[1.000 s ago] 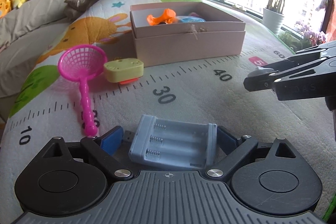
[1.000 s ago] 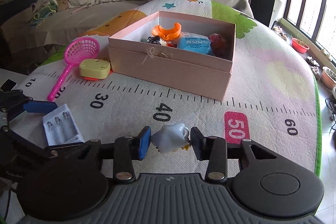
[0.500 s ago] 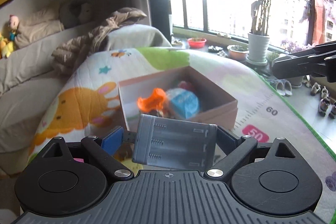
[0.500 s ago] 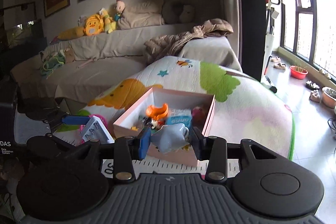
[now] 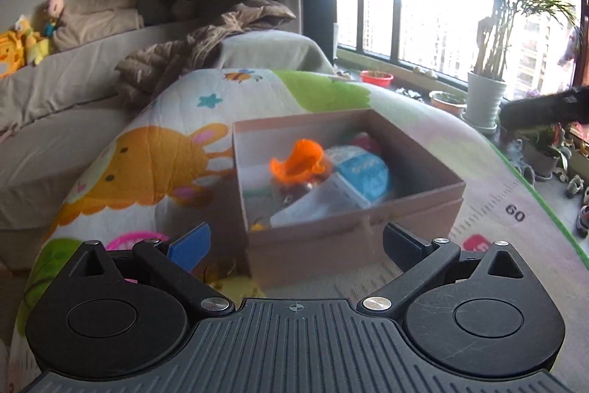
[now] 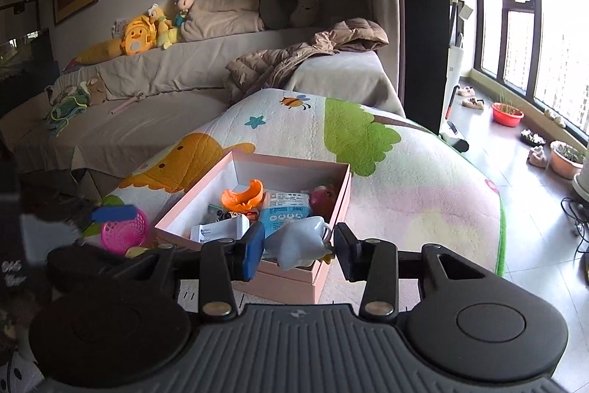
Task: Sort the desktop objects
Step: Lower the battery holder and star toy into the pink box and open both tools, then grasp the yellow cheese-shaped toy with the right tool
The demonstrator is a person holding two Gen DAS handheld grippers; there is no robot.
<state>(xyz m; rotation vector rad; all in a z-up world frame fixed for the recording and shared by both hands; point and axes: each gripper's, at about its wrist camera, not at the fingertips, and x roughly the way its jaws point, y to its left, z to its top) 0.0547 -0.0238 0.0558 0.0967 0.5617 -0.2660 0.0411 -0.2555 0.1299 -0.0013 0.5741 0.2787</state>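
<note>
Fingers of the left gripper (image 5: 294, 244) spread empty before the box (image 5: 353, 231); the right gripper (image 6: 296, 245) pinches a white toy (image 6: 296, 244) over its near edge, likely for dropping in.

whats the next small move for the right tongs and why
Probably ease the right tongs a little forward and then open them. They are shut on the pale blue toy, which sits over the near edge of the pink box, not clearly over its inside. The battery holder already lies in the box and the left tongs are open.

Grey battery holder (image 5: 316, 205) lying inside pink box (image 5: 353, 238)
</note>
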